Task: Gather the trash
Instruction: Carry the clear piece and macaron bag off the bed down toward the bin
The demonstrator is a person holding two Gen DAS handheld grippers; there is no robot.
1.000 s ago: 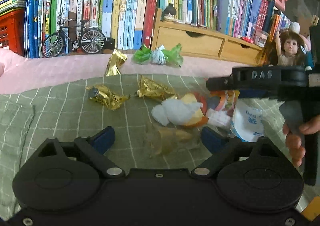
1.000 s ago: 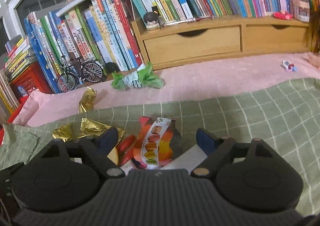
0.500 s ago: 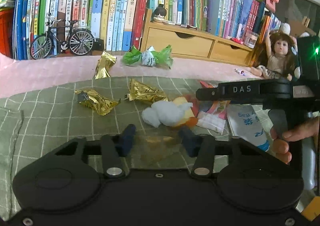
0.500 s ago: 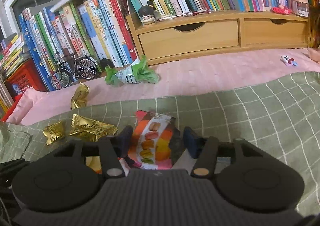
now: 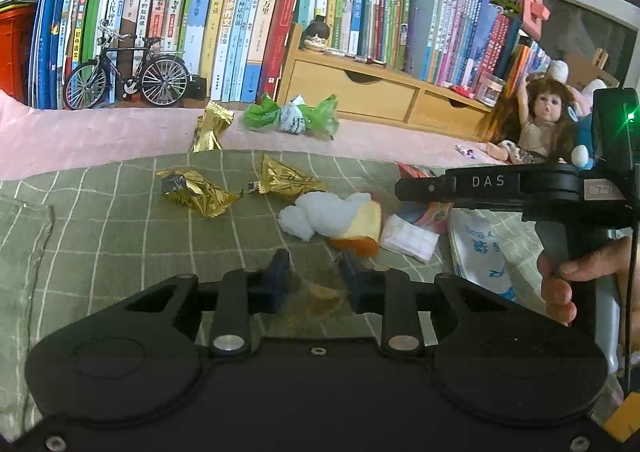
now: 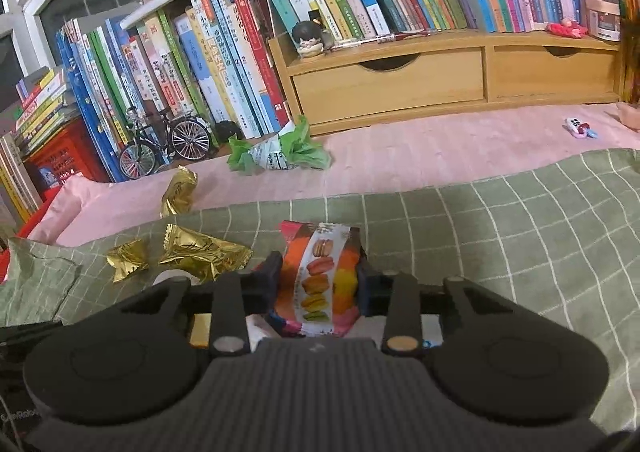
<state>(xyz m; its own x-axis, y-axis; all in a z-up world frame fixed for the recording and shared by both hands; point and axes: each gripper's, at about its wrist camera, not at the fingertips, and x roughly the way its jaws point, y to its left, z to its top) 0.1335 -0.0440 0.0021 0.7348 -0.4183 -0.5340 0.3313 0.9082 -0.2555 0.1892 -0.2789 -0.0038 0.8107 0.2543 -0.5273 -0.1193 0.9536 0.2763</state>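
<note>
On the green checked cloth (image 5: 100, 236), my left gripper (image 5: 314, 278) is closing; its pads press a clear crumpled wrapper (image 5: 320, 294) with brown bits inside. My right gripper (image 6: 318, 280) is also closing, squeezing a macaron-print snack packet (image 6: 320, 272) from both sides. In the left wrist view the right gripper (image 5: 404, 187) shows side-on at the right, held by a hand (image 5: 568, 276). Loose trash lies ahead: three gold wrappers (image 5: 196, 191) (image 5: 288, 179) (image 5: 210, 125), a white tissue wad (image 5: 316, 213), a folded white paper (image 5: 408, 238) and a green-and-white wrapper (image 5: 292, 117).
A pink cloth (image 5: 80, 139) runs behind the green one. Rows of books, a toy bicycle (image 5: 128, 71) and a wooden drawer unit (image 6: 400, 79) line the back. A doll (image 5: 536, 123) sits at the far right. A white-and-blue bag (image 5: 480, 252) lies under the right gripper.
Both grippers' jaws have come in from wide apart, the left around the clear wrapper, the right around the macaron packet. Neither hand has shifted much.
</note>
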